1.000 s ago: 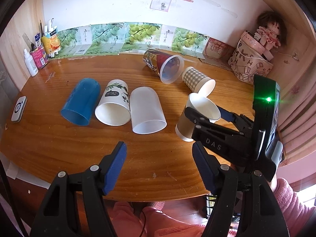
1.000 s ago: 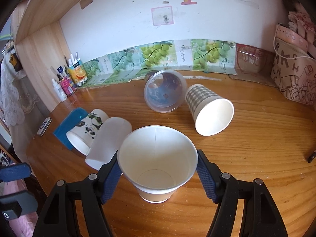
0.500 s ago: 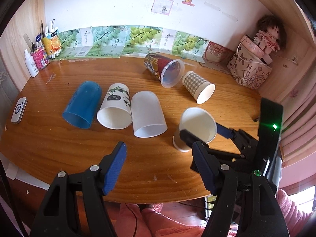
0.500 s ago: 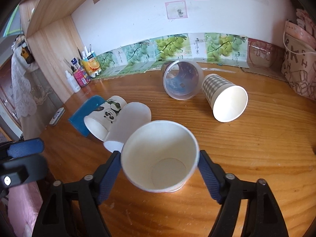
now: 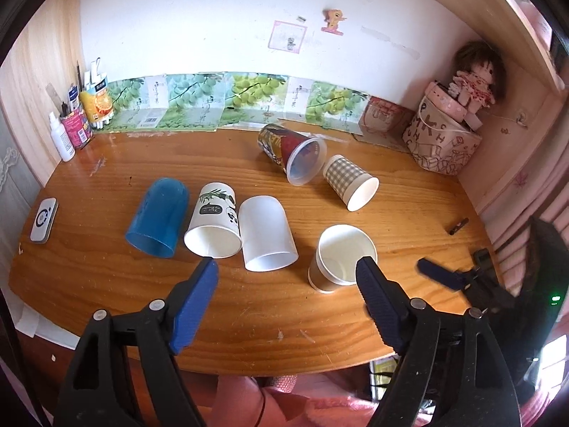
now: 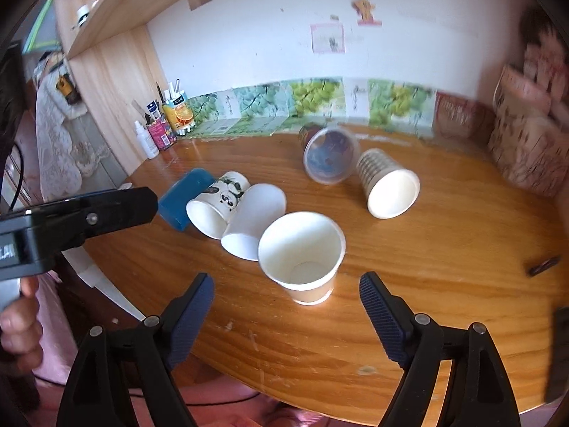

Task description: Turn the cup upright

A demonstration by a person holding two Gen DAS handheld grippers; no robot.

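A brown paper cup with a white inside (image 5: pixel 343 258) (image 6: pixel 302 252) stands upright on the wooden table (image 5: pixel 106 277), free of both grippers. My right gripper (image 6: pixel 286 315) is open and empty, drawn back just in front of the cup. My left gripper (image 5: pixel 286 306) is open and empty above the table's front edge, to the left of the cup. Several cups lie on their sides: a blue one (image 5: pixel 158 217), a panda-print one (image 5: pixel 213 226), a white plastic one (image 5: pixel 265 238), a checked one (image 5: pixel 350 186) and a clear printed one (image 5: pixel 295 154).
Bottles and a pen holder (image 5: pixel 80 121) stand at the back left. A patterned bag with a doll (image 5: pixel 446 135) is at the back right. A white device (image 5: pixel 43 220) lies at the left edge, a small dark clip (image 5: pixel 458 226) at the right.
My right gripper set the brown cup down upright, opened and pulled back from it. Both wrist views have moved back from the table.
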